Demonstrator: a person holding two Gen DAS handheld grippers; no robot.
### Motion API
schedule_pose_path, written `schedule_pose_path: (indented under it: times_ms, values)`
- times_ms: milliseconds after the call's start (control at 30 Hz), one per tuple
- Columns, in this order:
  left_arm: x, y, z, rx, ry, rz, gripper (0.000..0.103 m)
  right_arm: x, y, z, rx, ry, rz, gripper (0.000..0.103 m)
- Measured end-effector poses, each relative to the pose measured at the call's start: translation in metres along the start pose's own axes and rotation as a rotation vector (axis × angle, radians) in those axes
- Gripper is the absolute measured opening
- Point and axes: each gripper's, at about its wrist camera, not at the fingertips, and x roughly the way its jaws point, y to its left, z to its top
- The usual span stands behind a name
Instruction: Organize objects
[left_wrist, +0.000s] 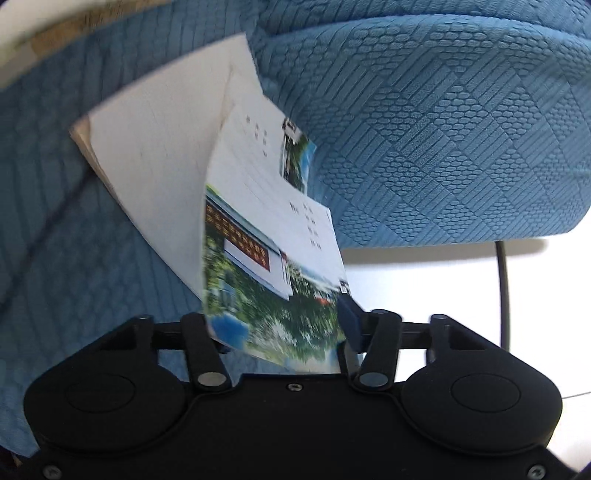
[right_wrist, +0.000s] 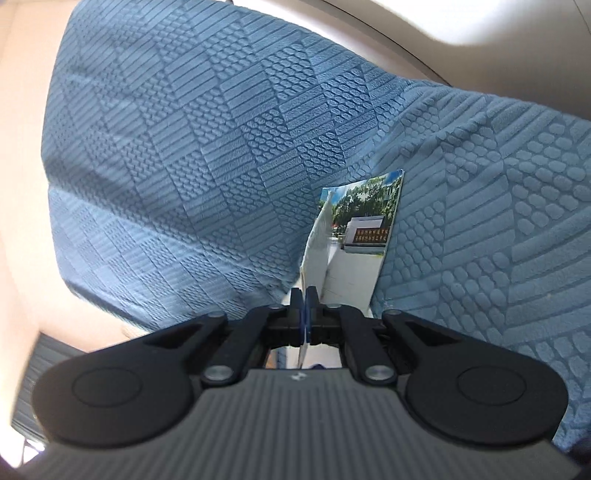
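Note:
A leaflet with a photo cover (left_wrist: 266, 236) lies slanted between the fingers of my left gripper (left_wrist: 280, 325). Its near end reaches back over the gripper body. The blue right pad (left_wrist: 351, 325) sits at the leaflet's edge, and the left pad is hidden behind the paper, so contact cannot be judged. Under it, a plain white sheet or pad (left_wrist: 159, 155) rests on the blue sofa seat (left_wrist: 55, 221). My right gripper (right_wrist: 303, 295) is shut on a second leaflet (right_wrist: 362, 221), held edge-on and fanned open in front of the sofa cushion (right_wrist: 184, 147).
A blue textured cushion (left_wrist: 443, 129) bulges just right of the papers. Beyond its edge is pale floor (left_wrist: 424, 314) with a thin black cable or leg (left_wrist: 504, 288). In the right wrist view a cream surface (right_wrist: 22, 184) borders the sofa on the left.

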Motion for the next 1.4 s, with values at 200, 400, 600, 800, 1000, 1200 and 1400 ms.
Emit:
schedule_pose_path:
  times_ms: [200,400,600,800,1000,1200,1400]
  values:
    - [-0.018,-0.015,-0.001,0.123,-0.034,0.102,0.015,-0.006,0.026,-0.012,-0.159,-0.004,-0.092,0.004]
    - [-0.036,-0.039,-0.002,0.229,-0.036,0.143,0.009,-0.016,0.048,-0.018,-0.238,-0.012,-0.133,0.004]
    - [-0.066,-0.062,-0.004,0.287,-0.031,0.14,0.009,-0.029,0.079,-0.025,-0.29,-0.035,-0.126,0.004]
    - [-0.098,-0.095,-0.002,0.331,-0.067,0.116,0.009,-0.042,0.112,-0.031,-0.311,-0.067,-0.112,0.004]
    - [-0.135,-0.123,0.003,0.36,-0.091,0.072,0.009,-0.051,0.148,-0.03,-0.309,-0.089,-0.059,0.004]
    - [-0.173,-0.152,0.017,0.403,-0.128,0.029,0.009,-0.055,0.183,-0.038,-0.318,-0.104,-0.021,0.005]
    - [-0.209,-0.167,0.034,0.425,-0.159,0.013,0.009,-0.051,0.213,-0.053,-0.346,-0.099,0.02,0.005]
